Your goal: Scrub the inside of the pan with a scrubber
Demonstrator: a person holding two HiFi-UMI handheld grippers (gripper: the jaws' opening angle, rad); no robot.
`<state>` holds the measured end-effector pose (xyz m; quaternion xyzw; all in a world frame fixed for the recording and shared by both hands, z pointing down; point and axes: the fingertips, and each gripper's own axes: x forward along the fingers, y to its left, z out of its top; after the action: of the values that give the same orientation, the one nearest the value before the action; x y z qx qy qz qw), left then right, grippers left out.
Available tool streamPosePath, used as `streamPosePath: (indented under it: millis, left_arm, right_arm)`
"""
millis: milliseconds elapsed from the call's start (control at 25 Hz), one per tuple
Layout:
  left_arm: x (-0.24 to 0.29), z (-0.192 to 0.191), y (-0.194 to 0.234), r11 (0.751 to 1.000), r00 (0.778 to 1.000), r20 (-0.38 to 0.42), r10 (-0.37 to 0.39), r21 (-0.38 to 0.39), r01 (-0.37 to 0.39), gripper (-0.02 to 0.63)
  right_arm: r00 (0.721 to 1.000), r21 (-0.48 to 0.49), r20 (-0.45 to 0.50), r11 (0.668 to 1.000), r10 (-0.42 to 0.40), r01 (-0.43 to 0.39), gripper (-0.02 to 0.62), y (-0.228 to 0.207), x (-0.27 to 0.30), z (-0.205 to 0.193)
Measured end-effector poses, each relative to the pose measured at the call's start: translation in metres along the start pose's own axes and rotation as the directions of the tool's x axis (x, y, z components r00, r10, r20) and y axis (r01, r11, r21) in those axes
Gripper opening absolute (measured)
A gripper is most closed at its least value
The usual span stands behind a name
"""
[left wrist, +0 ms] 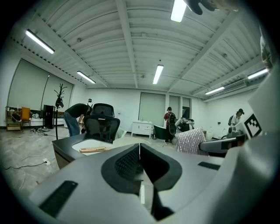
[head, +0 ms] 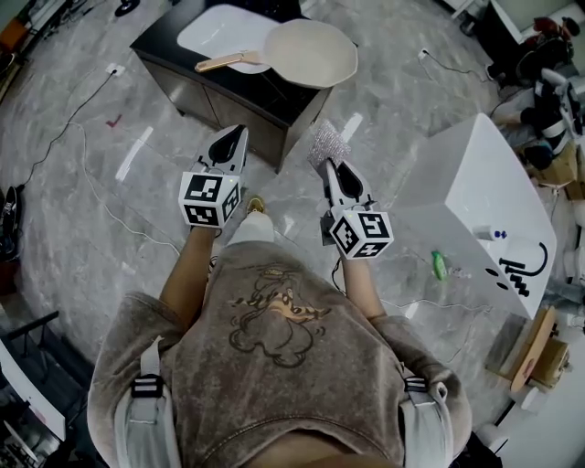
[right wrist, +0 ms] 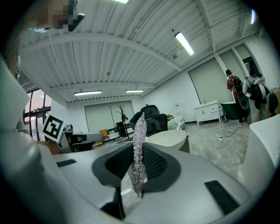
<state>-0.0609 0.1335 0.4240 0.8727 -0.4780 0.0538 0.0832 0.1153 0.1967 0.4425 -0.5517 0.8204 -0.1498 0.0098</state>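
A cream pan (head: 311,53) with a wooden handle (head: 224,62) lies on the black table (head: 169,57) ahead of me. Both grippers hang in the air short of the table, above the floor. My left gripper (head: 239,131) is shut with nothing between its jaws, and its own view shows the jaws (left wrist: 139,151) pressed together. My right gripper (head: 334,164) is shut on a silver mesh scrubber (head: 327,143), which sticks out past the fingertips. In the right gripper view the scrubber (right wrist: 139,127) stands on edge between the jaws, with the pan (right wrist: 168,138) beyond it.
A white inset (head: 215,27) lies on the table under the pan's handle. A white cabinet (head: 475,192) stands to my right with a small green item (head: 439,265) on it. Cables run over the grey floor. An office chair (left wrist: 101,124) and people stand behind the table.
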Motion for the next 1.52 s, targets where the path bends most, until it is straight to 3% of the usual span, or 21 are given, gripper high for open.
streamPosePath:
  millis: [600, 1040, 1520]
  left_arm:
    - [0.116, 0.043, 0.090, 0.998, 0.998, 0.003, -0.065, -0.021, 0.065, 0.020]
    - [0.170, 0.053, 0.098, 0.993, 0.993, -0.006, -0.116, -0.017, 0.116, 0.020]
    - [0.239, 0.056, 0.106, 0.996, 0.996, -0.029, -0.086, 0.001, 0.086, 0.021]
  right_arm:
    - [0.999, -0.001, -0.002, 0.999, -0.041, 0.041, 0.080, -0.034, 0.139, 0.045]
    - [0.998, -0.006, -0.006, 0.998, -0.070, 0.070, 0.080, -0.062, 0.172, 0.064]
    - [1.000, -0.001, -0.005, 1.000, 0.015, -0.015, 0.080, -0.122, 0.233, 0.087]
